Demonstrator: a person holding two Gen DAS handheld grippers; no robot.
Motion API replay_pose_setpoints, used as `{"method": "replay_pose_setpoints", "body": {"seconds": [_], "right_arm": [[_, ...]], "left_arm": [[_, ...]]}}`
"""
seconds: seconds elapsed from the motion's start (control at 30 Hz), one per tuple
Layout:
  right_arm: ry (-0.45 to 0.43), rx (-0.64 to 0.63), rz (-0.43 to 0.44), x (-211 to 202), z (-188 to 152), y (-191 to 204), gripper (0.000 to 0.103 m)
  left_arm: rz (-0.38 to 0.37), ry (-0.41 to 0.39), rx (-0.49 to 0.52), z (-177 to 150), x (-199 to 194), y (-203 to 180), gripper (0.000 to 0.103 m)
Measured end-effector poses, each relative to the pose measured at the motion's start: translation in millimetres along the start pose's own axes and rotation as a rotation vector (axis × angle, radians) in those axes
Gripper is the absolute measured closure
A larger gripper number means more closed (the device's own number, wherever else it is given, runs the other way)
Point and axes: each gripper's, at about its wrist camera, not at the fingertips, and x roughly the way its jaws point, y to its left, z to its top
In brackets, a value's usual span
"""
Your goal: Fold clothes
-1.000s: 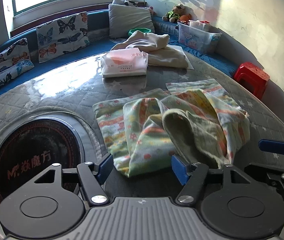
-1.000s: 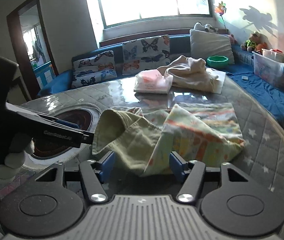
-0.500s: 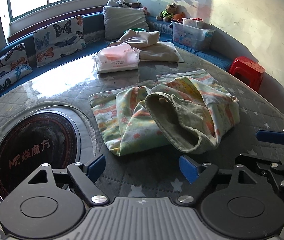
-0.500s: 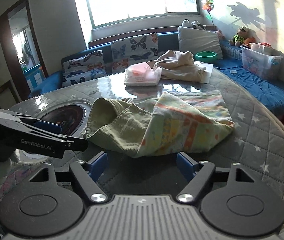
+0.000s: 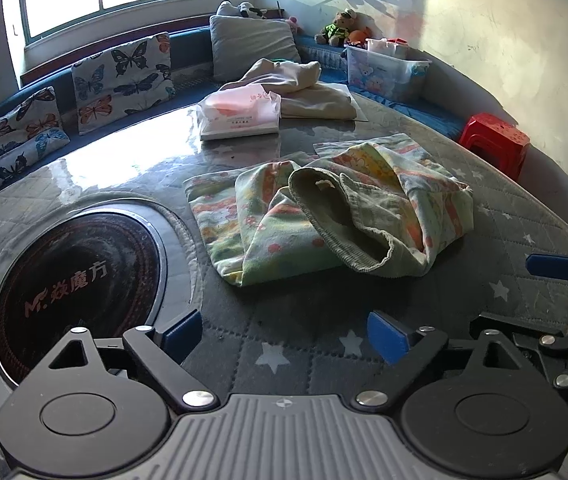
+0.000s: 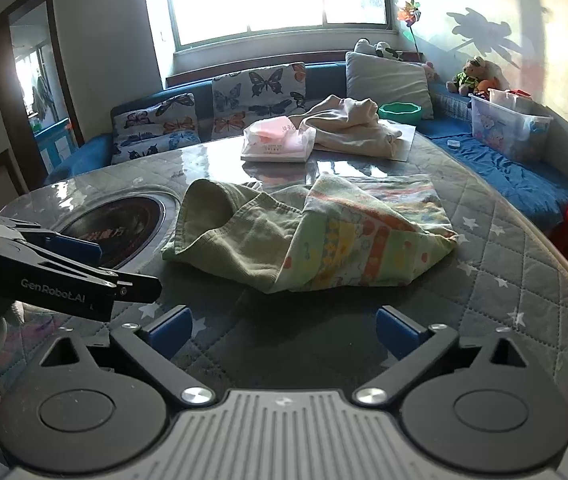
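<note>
Grey quilted cloth with white stars covers the round tabletop (image 5: 515, 216), glossy toward the window. A dark round cooktop (image 5: 76, 288) sits sunk in at 9 o'clock in the left view. Butterfly cushions (image 6: 258, 94) line the blue bench (image 6: 495, 160) beyond. At 12 o'clock lie a pink packet (image 5: 240, 114) and a cream garment (image 5: 303, 88). The green patterned garment (image 5: 323, 216) lies crumpled mid-table, partly inside out. The left tongs (image 5: 284, 334) and right tongs (image 6: 284, 328) both gape wide, empty, short of the garment and touching nothing.
</note>
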Motion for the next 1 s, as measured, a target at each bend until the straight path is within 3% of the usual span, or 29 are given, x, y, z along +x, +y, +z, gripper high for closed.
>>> {"method": "replay_pose_setpoints", "body": {"seconds": [1.0], "right_arm": [[0.034,0.010,0.005,-6,-19,5,0.000]], "left_arm": [[0.014,0.024,0.030,-25,-12,-12,0.001]]}}
